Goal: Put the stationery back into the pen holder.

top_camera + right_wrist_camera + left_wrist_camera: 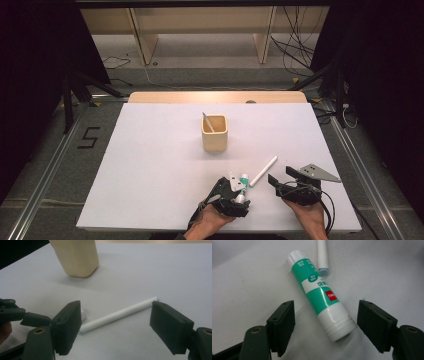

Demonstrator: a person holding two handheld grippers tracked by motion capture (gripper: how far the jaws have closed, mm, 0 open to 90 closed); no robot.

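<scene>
We see the glue stick [321,294] as glossy plastic, its green label shiny and its white cap ridged. The white pen [119,314] looks like matt, smooth plastic. The cup [215,133] seems pale, matt wood. The table [150,165] has a smooth, matt white top. The gripper pads [283,326] look dull black.

On the table: 1 glue stick [321,294], 1 white pen [263,171], 1 wooden cup [215,133] holding 1 more pen [207,121], 2 grippers.
</scene>
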